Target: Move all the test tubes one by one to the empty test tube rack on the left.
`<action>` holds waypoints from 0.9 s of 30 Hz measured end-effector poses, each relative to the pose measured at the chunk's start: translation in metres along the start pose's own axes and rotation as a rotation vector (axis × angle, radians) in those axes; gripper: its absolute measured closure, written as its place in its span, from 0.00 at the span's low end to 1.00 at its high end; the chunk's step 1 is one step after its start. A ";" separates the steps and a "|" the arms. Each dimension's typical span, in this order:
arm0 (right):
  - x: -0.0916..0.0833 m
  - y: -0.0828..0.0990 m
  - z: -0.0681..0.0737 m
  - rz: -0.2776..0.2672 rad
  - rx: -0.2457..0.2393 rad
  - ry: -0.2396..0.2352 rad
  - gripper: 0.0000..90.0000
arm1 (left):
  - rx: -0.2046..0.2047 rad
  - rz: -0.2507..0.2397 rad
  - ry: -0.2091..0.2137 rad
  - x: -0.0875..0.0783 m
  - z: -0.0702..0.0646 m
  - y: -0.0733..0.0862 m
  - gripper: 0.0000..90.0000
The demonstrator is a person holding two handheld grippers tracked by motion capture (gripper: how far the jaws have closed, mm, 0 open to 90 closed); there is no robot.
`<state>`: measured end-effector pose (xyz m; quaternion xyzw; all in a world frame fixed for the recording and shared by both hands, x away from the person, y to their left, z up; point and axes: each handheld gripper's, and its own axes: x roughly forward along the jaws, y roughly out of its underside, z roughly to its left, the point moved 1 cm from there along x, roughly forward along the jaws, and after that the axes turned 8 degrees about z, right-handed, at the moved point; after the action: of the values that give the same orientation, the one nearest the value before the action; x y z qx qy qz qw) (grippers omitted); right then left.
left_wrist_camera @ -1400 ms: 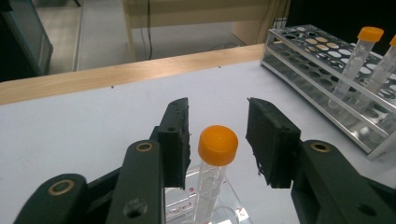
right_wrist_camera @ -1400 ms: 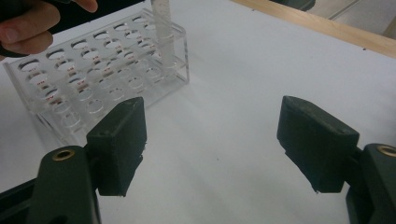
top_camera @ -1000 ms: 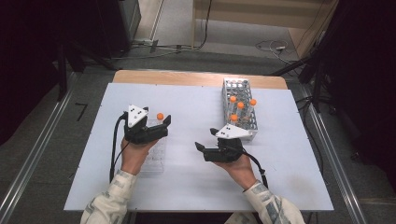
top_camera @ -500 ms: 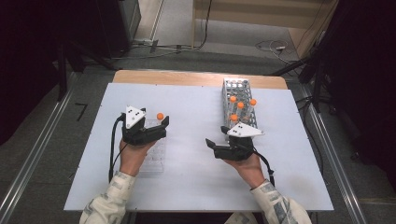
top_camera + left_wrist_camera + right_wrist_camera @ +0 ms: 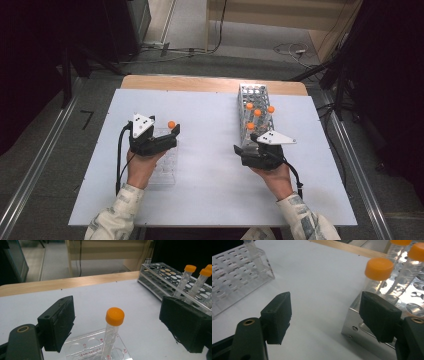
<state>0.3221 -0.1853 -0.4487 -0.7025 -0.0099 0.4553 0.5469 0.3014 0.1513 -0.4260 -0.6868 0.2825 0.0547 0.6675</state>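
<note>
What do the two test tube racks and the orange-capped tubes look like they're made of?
Silvery perforated rack: likely polished metal, with mirror reflections and screws. Clear rack: probably acrylic, see-through with glossy edges. Orange-capped tube: seemingly transparent plastic, with a matte, probably plastic orange cap.

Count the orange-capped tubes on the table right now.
5: four stand in the metal rack at; one in the clear rack. None appear hidden.

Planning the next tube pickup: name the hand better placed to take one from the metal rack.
Right. Its open tool sits beside the metal rack, nearest orange-capped tube just ahead. The left tool is across the table, around the tube in the clear rack.
</note>
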 end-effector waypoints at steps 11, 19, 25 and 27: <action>0.005 0.002 -0.019 -0.007 0.054 0.073 0.31 | 0.002 0.000 0.002 -0.001 0.000 0.000 0.15; 0.016 0.002 -0.027 -0.030 0.070 0.092 0.42 | -0.001 -0.003 -0.003 -0.002 0.000 0.000 0.16; 0.020 0.003 -0.029 -0.037 0.068 0.092 0.52 | -0.001 -0.002 0.001 -0.001 -0.001 0.000 0.16; 0.022 0.003 -0.030 -0.039 0.066 0.094 0.54 | 0.000 0.002 0.002 -0.001 -0.001 0.001 0.16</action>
<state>0.3530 -0.1979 -0.4648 -0.7042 0.0172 0.4111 0.5785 0.3003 0.1508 -0.4264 -0.6867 0.2836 0.0548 0.6671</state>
